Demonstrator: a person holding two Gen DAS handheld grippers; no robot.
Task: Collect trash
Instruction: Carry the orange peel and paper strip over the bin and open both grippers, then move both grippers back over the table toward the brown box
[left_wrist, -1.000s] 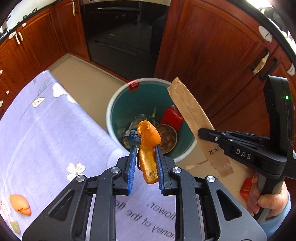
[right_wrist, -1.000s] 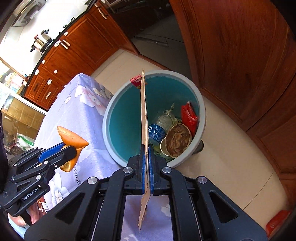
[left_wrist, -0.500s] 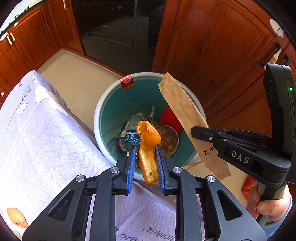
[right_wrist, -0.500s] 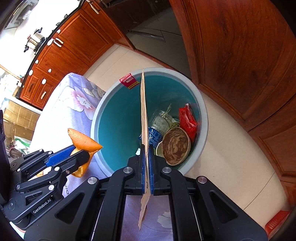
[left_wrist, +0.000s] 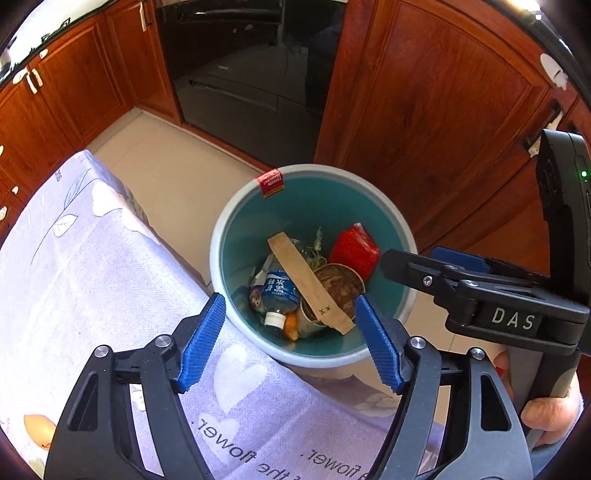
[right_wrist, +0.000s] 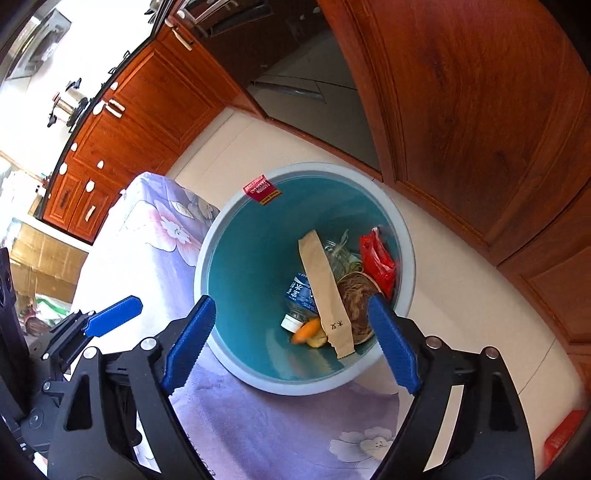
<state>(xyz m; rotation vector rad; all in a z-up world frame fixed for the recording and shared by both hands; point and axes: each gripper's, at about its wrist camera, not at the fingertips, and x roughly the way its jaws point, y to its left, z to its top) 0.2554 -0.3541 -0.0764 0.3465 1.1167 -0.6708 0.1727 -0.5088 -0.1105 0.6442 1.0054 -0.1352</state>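
Both the peel (left_wrist: 291, 325) and paper strip (left_wrist: 308, 282) had dropped into the bin (left_wrist: 221, 236) as the left gripper (left_wrist: 291, 339) and right gripper (right_wrist: 291, 345) had just been opening, now empty, though swinging back carelessly could have knocked its rim.

Both grippers have just been opening, and nothing is between their jaws now. The left gripper (left_wrist: 290, 334) no longer holds the orange peel (left_wrist: 290, 325); the peel lies in the bin (left_wrist: 384, 352). The right gripper (right_wrist: 291, 341) no longer holds the brown paper strip (right_wrist: 325, 291); the strip lies across the bin contents.

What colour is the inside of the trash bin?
Teal inside the trash bin, with a pale grey rim; clearest in the right wrist view.
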